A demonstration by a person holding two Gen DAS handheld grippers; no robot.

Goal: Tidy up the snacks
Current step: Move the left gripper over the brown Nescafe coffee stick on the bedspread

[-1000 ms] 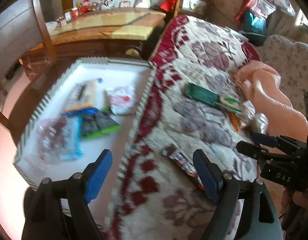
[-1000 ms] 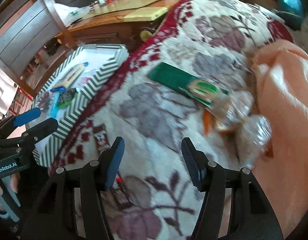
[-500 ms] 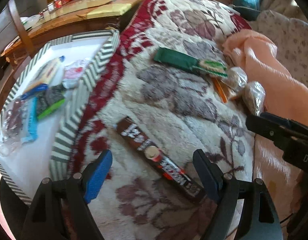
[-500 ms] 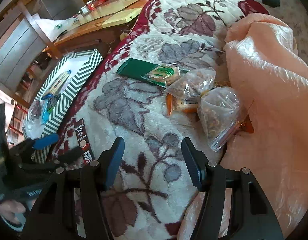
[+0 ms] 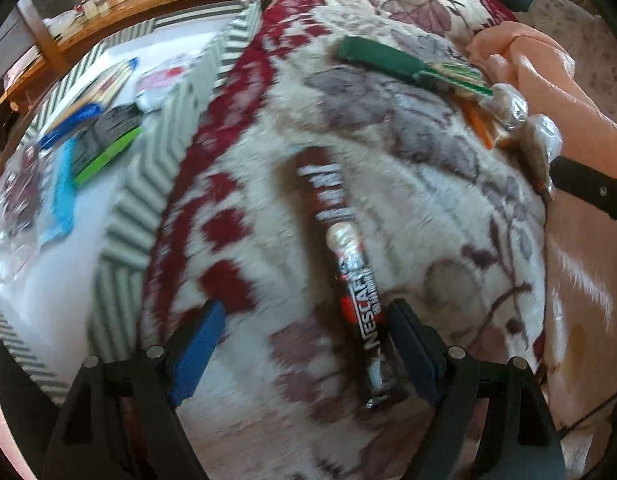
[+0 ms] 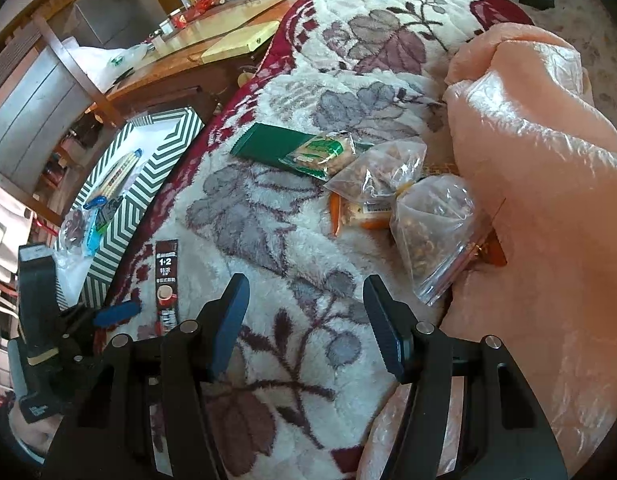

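Observation:
A dark brown coffee stick [image 5: 340, 248] lies lengthwise on the flowered blanket. My left gripper [image 5: 304, 344] is open low over it, and the stick's near end rests just inside the right finger, untouched. In the right wrist view the same stick [image 6: 166, 276] lies beside the left gripper's blue fingertip [image 6: 116, 312]. My right gripper [image 6: 306, 320] is open above bare blanket, short of two clear bags of nuts [image 6: 432, 224]. A green packet [image 6: 276, 148] with a biscuit pack and an orange packet [image 6: 360, 216] lie by the bags.
A green-and-white striped box [image 5: 148, 184] with several snack packets inside stands left of the blanket edge. A peach blanket [image 6: 548, 160] is heaped on the right, against the nut bags. A wooden table [image 6: 212, 36] and a chair stand behind the box.
My left gripper has moved from over the striped box across to the blanket and sunk toward the coffee stick. My right gripper shifted toward the nut bags, then held still. Both stayed open.

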